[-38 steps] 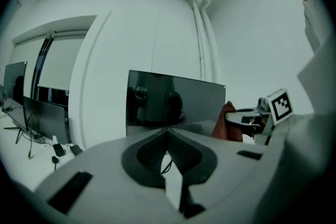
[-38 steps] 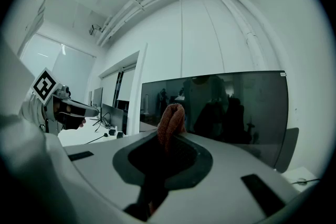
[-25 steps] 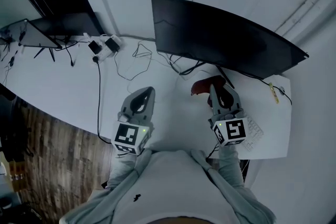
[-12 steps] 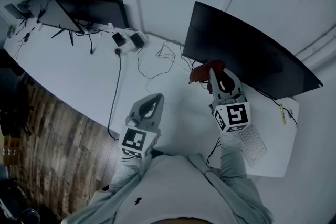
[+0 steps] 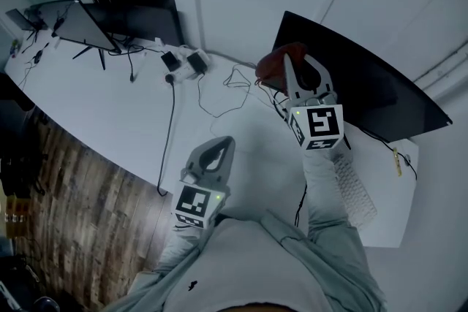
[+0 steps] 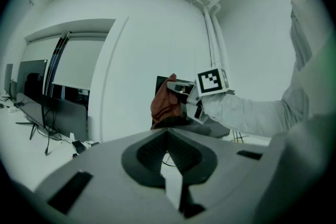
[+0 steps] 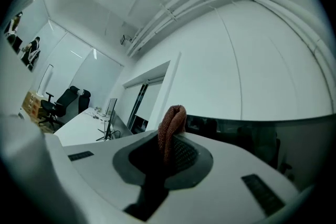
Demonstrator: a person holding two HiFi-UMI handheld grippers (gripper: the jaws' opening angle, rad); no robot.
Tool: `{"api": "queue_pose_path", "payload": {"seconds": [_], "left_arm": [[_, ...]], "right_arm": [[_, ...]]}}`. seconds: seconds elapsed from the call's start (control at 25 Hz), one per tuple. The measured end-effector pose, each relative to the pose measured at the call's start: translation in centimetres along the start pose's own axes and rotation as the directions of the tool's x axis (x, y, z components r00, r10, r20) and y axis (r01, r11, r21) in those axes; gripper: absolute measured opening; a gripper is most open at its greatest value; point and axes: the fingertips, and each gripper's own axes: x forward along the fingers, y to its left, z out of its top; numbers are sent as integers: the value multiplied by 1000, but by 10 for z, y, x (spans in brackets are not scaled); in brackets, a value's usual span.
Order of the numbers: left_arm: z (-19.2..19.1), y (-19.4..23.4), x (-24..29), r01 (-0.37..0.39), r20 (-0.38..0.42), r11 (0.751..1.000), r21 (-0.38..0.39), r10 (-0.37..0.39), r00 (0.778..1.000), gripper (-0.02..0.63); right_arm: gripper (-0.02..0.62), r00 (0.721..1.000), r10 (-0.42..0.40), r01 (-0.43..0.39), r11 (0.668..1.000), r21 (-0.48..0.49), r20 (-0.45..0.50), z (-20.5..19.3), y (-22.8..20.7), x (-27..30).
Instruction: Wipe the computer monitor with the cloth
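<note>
A dark curved monitor (image 5: 373,88) stands at the back right of the white desk (image 5: 110,113). My right gripper (image 5: 287,63) is raised in front of the monitor's left end, shut on a red-brown cloth (image 5: 272,63). In the right gripper view the cloth (image 7: 170,126) sticks up from between the jaws, with the monitor (image 7: 252,139) just behind. Whether cloth and screen touch cannot be told. My left gripper (image 5: 218,148) hangs low over the desk's front, shut and empty. In its own view the cloth (image 6: 164,102) shows ahead above its jaws.
A second dark monitor (image 5: 131,18) and a tilted screen (image 5: 62,22) stand at the far left. Adapters (image 5: 183,62) and loose cables (image 5: 227,88) lie between the monitors. A white keyboard (image 5: 355,193) lies at the right. Wooden floor (image 5: 58,201) borders the desk's left edge.
My right gripper has lifted the cloth from near the desk up to the monitor's left end. The left gripper stayed low near the desk's front.
</note>
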Motion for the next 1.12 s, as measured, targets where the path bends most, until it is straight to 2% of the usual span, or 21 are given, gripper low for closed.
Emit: {"api": "queue_pose_path", "payload": {"seconds": [0.48,1.12], "left_arm": [[9,23,8,53,15,998,21,-53,998,20],[5,48,18,100,25,995,17,-101,995,20]], "right_arm": [[35,991,-128,129,991,-27,39,36,-23,61],[35,974,-221,223,974,-32,54,23,-31,69]]}}
